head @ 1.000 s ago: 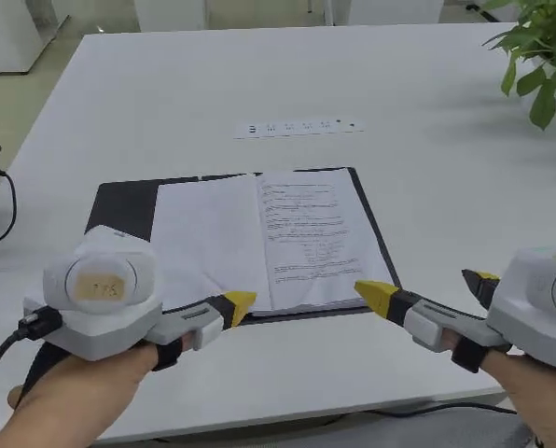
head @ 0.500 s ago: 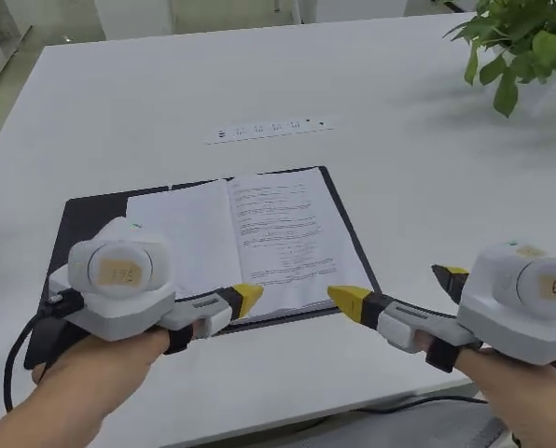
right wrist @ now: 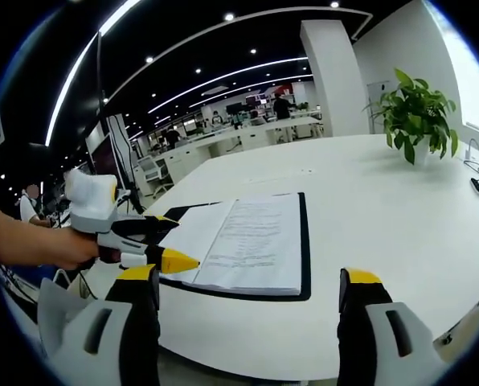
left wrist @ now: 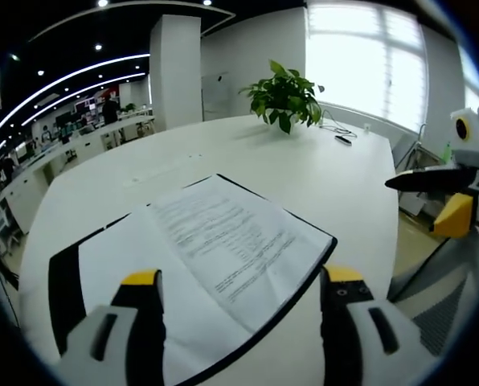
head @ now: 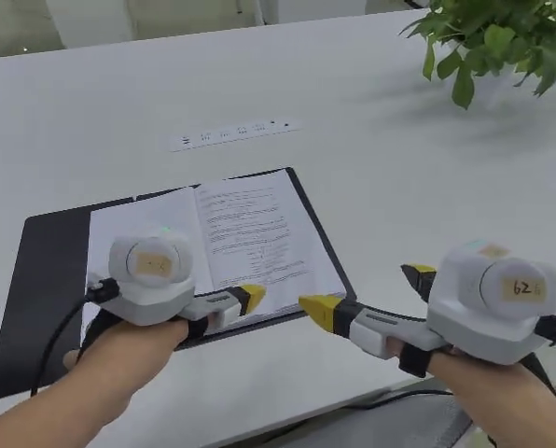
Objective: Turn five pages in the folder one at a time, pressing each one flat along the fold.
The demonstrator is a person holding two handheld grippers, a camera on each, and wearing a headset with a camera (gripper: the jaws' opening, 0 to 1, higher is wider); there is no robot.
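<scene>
Black flat folder (head: 47,280) lies open on a wide white table (head: 399,196), near the table's front edge and in front of the person. Its opened spread runs long from left to right, turned a little so the far edge climbs toward the right. The fold runs away from the person. A blank white page (head: 138,243) lies left of the fold and a printed page (head: 259,233) right of it, with a band of bare black cover showing at the far left.

Bare tabletop stretches beyond the folder and to its right. A leafy green potted plant (head: 488,42) stands at the far right, well apart.

The right gripper (head: 369,290) hovers just off the folder's near right corner, jaws spread wide and empty. The left gripper (left wrist: 242,277), also with jaws apart and gripping nothing, sits at the folder's near edge; its view looks along the printed page.

A thin strip of small markings (head: 231,133) lies beyond the folder's far edge.
</scene>
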